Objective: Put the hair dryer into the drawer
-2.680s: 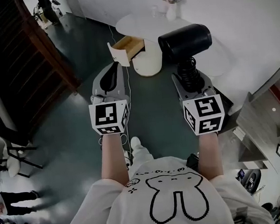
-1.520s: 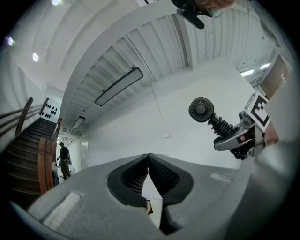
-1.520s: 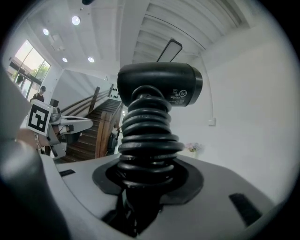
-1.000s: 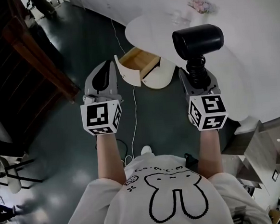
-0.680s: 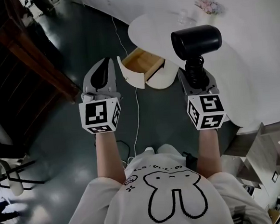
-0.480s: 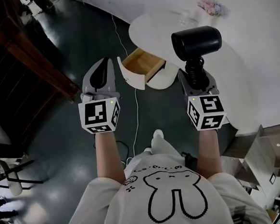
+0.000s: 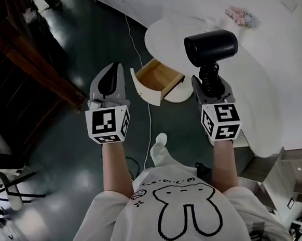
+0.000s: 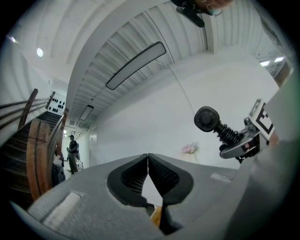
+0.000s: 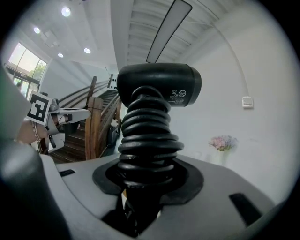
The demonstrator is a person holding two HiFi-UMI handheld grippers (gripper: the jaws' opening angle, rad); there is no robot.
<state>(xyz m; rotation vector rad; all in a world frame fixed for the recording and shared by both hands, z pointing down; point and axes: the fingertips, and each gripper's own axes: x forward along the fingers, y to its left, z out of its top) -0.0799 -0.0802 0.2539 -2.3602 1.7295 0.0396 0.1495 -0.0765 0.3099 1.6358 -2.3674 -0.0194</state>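
The right gripper (image 7: 210, 82) is clamped on the ribbed black neck of the dryer (image 7: 211, 46), which stands upright out of its jaws with the fat barrel lying crosswise on top. In the right gripper view the coiled neck fills the gap between the pads (image 9: 185, 180). The dryer is up in the air, off to the right of the drawer (image 7: 158, 79) and not in it. The drawer is pulled open, its wooden inside showing, at the near edge of a round white table (image 7: 258, 88). The left gripper (image 7: 112, 69) hangs to the drawer's left with its jaws pressed together at the tips on nothing. A cord (image 7: 147, 127) trails over the dark floor (image 7: 65, 150), and pink flowers (image 7: 240, 15) sit on the table's far side.
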